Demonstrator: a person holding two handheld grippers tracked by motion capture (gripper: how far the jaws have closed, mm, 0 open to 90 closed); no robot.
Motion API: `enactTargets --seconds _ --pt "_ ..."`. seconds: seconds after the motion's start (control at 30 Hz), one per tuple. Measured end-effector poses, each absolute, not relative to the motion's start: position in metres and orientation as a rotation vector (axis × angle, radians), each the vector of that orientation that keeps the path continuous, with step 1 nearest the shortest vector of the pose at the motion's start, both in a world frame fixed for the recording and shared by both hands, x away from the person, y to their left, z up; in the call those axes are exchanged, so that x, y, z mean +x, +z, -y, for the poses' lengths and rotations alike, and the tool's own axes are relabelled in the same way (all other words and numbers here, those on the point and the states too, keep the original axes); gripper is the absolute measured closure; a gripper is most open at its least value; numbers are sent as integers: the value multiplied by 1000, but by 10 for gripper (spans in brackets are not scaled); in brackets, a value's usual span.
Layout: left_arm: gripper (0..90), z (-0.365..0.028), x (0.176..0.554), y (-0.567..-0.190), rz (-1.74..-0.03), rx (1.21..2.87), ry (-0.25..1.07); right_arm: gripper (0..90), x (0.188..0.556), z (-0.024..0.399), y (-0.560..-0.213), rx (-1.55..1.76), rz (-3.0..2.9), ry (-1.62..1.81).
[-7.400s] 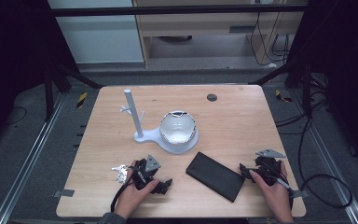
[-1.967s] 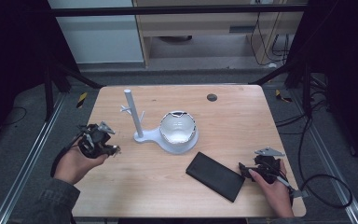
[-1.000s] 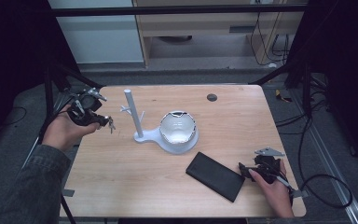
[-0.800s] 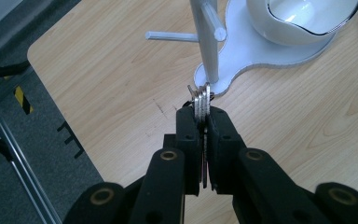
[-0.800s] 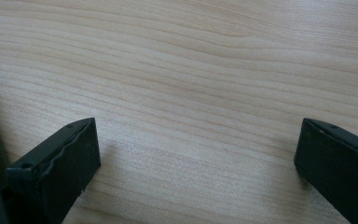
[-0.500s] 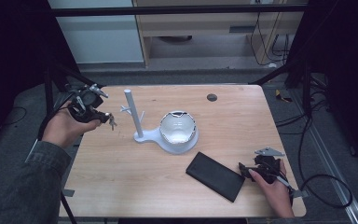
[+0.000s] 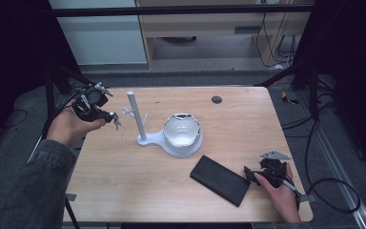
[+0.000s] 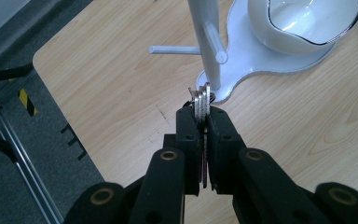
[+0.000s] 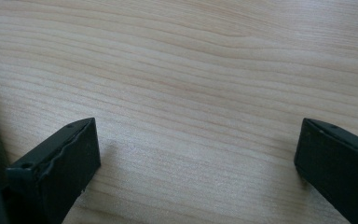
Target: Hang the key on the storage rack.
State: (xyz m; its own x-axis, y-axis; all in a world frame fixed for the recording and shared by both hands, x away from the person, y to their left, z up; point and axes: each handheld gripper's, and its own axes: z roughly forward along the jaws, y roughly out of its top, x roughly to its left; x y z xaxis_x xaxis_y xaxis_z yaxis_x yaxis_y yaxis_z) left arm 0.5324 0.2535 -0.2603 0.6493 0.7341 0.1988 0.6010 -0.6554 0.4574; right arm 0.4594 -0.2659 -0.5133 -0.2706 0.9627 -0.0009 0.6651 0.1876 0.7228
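My left gripper (image 7: 106, 115) (image 8: 204, 114) is shut on a bunch of silver keys (image 8: 201, 100) (image 7: 116, 119), held in the air over the table's left edge. Just to its right stands a white stand (image 7: 136, 114) (image 8: 205, 42) with an upright post and short side pegs, on a white base that also carries a white bowl (image 7: 182, 131) (image 8: 303, 23). The keys hang a little short of the post. My right gripper (image 7: 252, 174) (image 9: 196, 154) rests open on the wood at the front right, with bare table between its jaws.
A flat black case (image 7: 220, 179) lies on the table (image 7: 248, 124) just left of the right gripper. A small dark round disc (image 7: 216, 99) sits near the far edge. Dark metal frame legs and cables surround the table.
The left hand has carried the keys from the table's front up to its left side, then crept slightly toward the white post. The right gripper has stayed put.
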Motion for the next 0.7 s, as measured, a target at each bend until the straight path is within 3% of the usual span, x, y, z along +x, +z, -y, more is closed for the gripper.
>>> enactTargets --seconds 0.7 --pt "841 -237 541 -255 -1030 2542 543 5 459 266 -513 1520 -2007 859"
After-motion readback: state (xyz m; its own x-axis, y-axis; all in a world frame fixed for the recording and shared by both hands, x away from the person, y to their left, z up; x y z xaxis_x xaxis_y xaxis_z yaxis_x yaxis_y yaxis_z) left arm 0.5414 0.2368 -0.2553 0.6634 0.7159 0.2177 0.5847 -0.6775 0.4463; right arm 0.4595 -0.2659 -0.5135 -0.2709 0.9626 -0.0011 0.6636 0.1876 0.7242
